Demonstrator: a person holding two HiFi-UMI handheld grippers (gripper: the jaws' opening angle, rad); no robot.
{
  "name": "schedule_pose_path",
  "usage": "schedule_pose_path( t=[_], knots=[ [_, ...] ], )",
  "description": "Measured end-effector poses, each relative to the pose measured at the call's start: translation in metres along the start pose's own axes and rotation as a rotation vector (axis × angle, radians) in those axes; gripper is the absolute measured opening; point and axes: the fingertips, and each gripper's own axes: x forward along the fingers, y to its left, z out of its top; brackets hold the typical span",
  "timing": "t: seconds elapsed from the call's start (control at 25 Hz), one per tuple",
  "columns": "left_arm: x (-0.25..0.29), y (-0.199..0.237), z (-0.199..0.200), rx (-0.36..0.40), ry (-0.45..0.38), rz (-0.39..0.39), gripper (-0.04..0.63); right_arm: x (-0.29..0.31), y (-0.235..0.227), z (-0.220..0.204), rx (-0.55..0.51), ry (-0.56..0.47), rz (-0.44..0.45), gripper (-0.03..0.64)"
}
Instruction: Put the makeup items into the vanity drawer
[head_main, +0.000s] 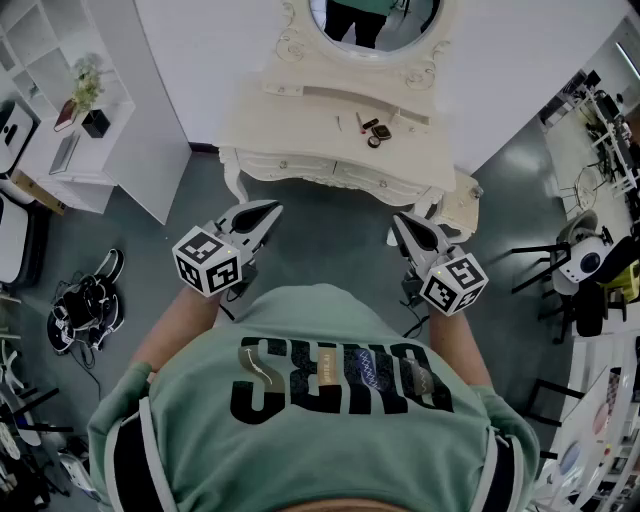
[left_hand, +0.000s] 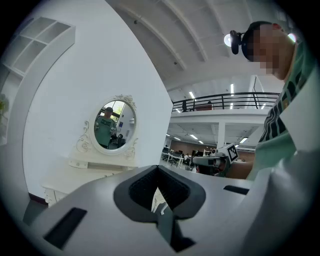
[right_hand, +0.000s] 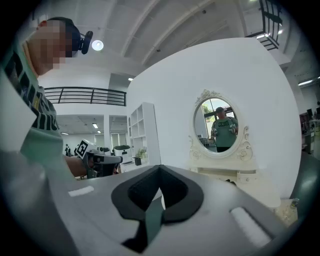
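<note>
Vanity top (head_main: 290, 125), small makeup items (head_main: 376, 131) clustered

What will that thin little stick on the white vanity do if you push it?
The thin stick lies flat on the vanity top, so a nudge would probably make it roll or skid. It looks small and slim, so it is likely light but tricky to pinch. It is too small here to judge fragility.

Makeup items (head_main: 375, 131) on vanity (head_main: 290, 125) top; mirror (head_main: 375, 20) behind them; shelf unit (head_main: 50, 60) left of vanity.
</note>
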Motion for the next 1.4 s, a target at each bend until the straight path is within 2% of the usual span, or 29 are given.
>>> schedule_pose_path(
  t=[0.64, 1.16, 1.4],
  knots=[
    [0.022, -0.013, 0.001, 0.009, -0.003, -0.009, 0.005, -0.006, -0.007, 0.002, -0.062, 0.01, 0.008, 0.009],
    [0.089, -0.075, -0.011, 0.008, 0.0, -0.012, 0.005, -0.067, -0.054, -0.001, -0.092, 0.022, 0.048, 0.009],
    [0.111, -0.082, -0.019, -0.011, 0.021, -0.01, 0.005, -0.073, -0.076, -0.009, -0.073, 0.031, 0.058, 0.009]
  ],
)
